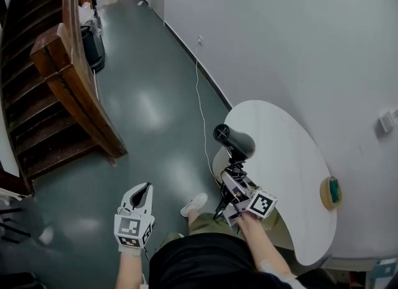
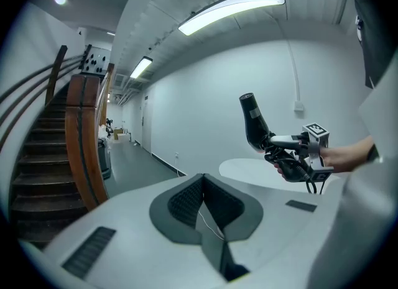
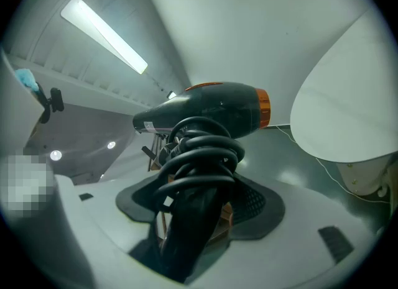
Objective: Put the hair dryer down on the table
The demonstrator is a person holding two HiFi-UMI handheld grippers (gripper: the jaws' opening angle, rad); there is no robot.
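- The right gripper is clenched on the handle of the hair dryer. Its dark, dimpled pads press the handle from both sides.
- The hair dryer is held in the air above the near rim of the table, not lying on it. Its barrel is a smooth, dark, stubby cylinder with an orange ring at one end and a round black mouth at the other.
- A thick black rubbery cord is wound in loose loops round the handle, just above the jaws.
- The table has a plain white, matte top of rounded, oval outline and stands against the pale wall.
- Near the table's far edge lies a round tan disc with a green middle, well apart from the dryer.
- The left gripper hangs over the floor, away from the table. Its white jaws are drawn together, the tips meeting, with nothing between the ribbed dark pads.
- Each gripper carries a white cube with black square markers.
- The floor is grey-green and glossy. A thin white cable trails across it toward the table's base.
- To the left rises a dark wooden staircase with a thick, curved brown banister.
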